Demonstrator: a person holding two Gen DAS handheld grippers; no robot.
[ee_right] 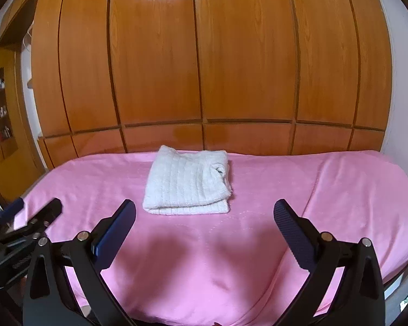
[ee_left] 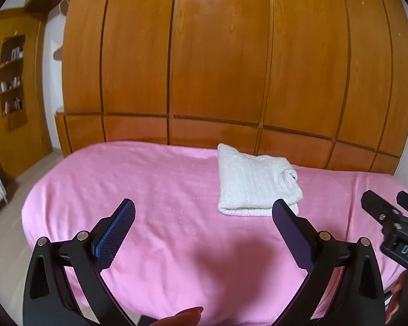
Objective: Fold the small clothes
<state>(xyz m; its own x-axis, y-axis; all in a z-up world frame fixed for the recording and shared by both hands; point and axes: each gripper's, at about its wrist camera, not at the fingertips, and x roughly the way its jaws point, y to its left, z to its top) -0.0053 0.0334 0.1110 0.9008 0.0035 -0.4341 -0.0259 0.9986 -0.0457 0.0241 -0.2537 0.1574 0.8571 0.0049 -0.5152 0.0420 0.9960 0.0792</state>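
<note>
Left wrist view: the left gripper [ee_left: 204,206] hangs over the pink bed [ee_left: 155,179], fingers wide and empty; the folded white cloth [ee_left: 254,180] lies near the bed's far edge. Right wrist view: the right gripper [ee_right: 205,207] also gapes wide and empty, the cloth lying ahead beyond it.

One folded garment [ee_right: 187,182], two tongs [ee_left: 204,212].
</note>
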